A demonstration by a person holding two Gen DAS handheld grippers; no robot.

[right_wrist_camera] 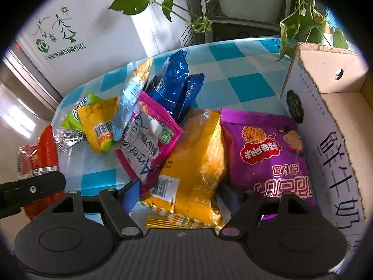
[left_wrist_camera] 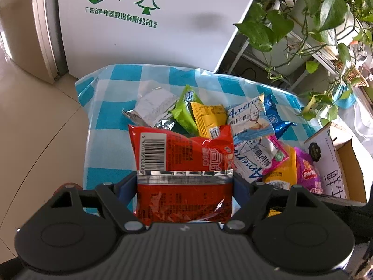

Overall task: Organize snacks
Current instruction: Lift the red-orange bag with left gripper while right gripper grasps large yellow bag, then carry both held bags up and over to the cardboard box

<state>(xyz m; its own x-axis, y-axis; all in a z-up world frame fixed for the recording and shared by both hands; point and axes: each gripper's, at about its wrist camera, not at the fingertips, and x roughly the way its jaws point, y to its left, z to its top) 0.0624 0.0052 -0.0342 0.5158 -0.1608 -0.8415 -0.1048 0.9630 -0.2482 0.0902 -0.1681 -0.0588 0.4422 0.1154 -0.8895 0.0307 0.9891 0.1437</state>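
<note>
Our left tongs (left_wrist_camera: 184, 182) are clamped on a red snack packet (left_wrist_camera: 181, 161), the blue pads pressing its two side edges just below the silver seal band. It hangs above the checked surface (left_wrist_camera: 112, 107) at the near edge of the pile. In the right wrist view the same packet shows at the far left, held clear of the cloth.

Our right tongs (right_wrist_camera: 179, 193) stand around a yellow packet (right_wrist_camera: 195, 163), which lies on the surface between a pink packet (right_wrist_camera: 149, 140) and a purple packet (right_wrist_camera: 263, 149) that leans on the cardboard box (right_wrist_camera: 326, 107). Whether the pads already press the yellow packet we cannot tell: the left pad shows a little apart from its edge, and the right pad is hidden behind the foil.

We judge all these packets light, air-puffed and slick. The foil crumples under pressure, and the contents probably crush easily, so a firm squeeze across the belly looks like a poor choice. The flat sealed ends and the side seams are the stiffer parts, and we would take hold there. The yellow packet is wide, so gripping across its lower seal, near the barcode (right_wrist_camera: 165, 186), seems safest. Its neighbours overlap it, and they may drag along when it lifts.

The box sits just beside the pile, open at the top, and looks like the natural place for the snacks.
</note>
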